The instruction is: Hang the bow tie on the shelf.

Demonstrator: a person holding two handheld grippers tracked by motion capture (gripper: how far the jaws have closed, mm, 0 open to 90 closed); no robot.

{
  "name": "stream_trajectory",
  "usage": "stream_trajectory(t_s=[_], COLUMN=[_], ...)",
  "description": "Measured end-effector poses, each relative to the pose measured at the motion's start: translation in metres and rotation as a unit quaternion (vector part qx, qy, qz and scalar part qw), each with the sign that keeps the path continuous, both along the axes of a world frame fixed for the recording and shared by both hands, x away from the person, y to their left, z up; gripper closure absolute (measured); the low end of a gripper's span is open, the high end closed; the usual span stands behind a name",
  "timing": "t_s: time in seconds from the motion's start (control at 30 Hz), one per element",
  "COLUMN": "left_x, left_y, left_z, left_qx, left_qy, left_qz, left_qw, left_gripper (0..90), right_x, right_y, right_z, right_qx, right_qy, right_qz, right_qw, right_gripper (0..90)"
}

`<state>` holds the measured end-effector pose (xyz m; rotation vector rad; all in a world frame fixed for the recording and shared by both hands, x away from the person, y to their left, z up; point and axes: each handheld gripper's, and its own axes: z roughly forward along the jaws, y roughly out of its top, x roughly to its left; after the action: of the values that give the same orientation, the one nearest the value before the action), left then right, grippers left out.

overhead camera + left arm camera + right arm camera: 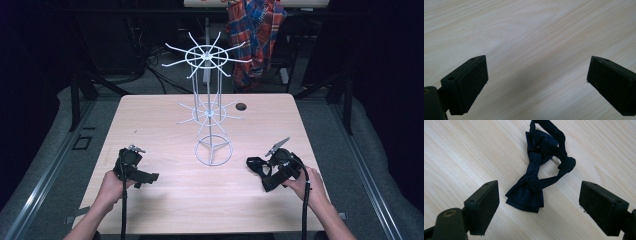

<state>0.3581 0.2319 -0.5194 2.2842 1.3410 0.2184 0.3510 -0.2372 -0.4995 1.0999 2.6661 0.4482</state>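
Table [165, 200]: light wood-grain top; seen from above with the person's forearms entering from the near edge.
Bow tie [531, 187]: dark navy, with its strap looped and knotted behind it; lying flat on the table; in the high view [258, 165] it sits at the right-hand side, just left of the right gripper's body.
Right gripper [539, 202]: jaws spread wide, grasping nothing; the bow tie's bow lies on the wood between the two pads, nearer the left pad but touching neither; the strap trails away beyond the fingertips; in the high view [267, 175] it rests low over the table, held by the person's right hand [300, 187].
Left gripper [536, 75]: jaws released and wide apart; bare wood between the pads; in the high view [145, 176] it lies near the table's left side, well apart from the bow tie.
Wire rack [212, 115]: white, upright, with two tiers of radiating arms above a ring base; standing at mid-table between the two grippers and farther back.
Plaid cloth [255, 35]: red and blue; hanging behind the table's far edge.
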Motion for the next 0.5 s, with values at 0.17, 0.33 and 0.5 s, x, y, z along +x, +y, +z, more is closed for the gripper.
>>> stream_trajectory(t_s=[0.17, 0.33, 0.5], left_x=[0.001, 0.0, -0.004], left_y=[0.0, 0.001, 0.008], left_z=[-0.001, -0.002, -0.001], left_qx=[-0.001, -0.004, -0.006], left_qy=[0.005, 0.01, 0.005], left_qz=[-0.001, -0.004, 0.005], left_qw=[1.0, 0.9999, 1.0], left_gripper=[3.4, 3.4, 3.5], right_x=[0.003, 0.007, 0.013], right_y=[0.002, 0.009, 0.014], right_z=[-0.005, -0.014, -0.017], right_qx=[0.002, -0.004, 0.003], right_qy=[0.011, 0.025, 0.032], right_qz=[0.002, 0.009, 0.012], right_qw=[0.9999, 0.9996, 0.9994], right_gripper=[10.7, 6.1, 16.9])
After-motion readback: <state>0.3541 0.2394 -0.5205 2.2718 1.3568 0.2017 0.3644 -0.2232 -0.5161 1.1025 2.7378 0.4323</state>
